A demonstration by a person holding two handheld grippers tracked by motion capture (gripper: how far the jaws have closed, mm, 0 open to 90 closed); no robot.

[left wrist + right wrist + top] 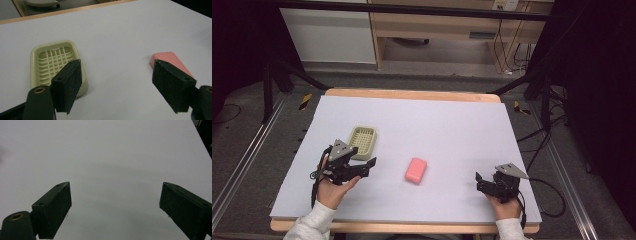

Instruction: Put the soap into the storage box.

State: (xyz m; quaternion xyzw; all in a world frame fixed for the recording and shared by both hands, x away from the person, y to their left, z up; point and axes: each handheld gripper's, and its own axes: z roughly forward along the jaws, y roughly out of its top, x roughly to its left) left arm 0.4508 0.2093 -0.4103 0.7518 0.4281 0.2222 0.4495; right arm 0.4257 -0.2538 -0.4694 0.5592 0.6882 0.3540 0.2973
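your left gripper [371, 163] sits near the table's [452, 125] left side, jaws wide apart and holding nothing; the pale green soap dish [362, 140] lies just beyond it; the pink soap [416, 170] rests to its right, near mid-table; your right gripper [479, 179] hovers well apart at the right, jaws spread, empty

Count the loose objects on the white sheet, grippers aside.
2. A pale green soap dish sits left of centre, just beyond the left gripper. A pink soap bar lies near the middle, apart from the dish. Nothing looks hidden.
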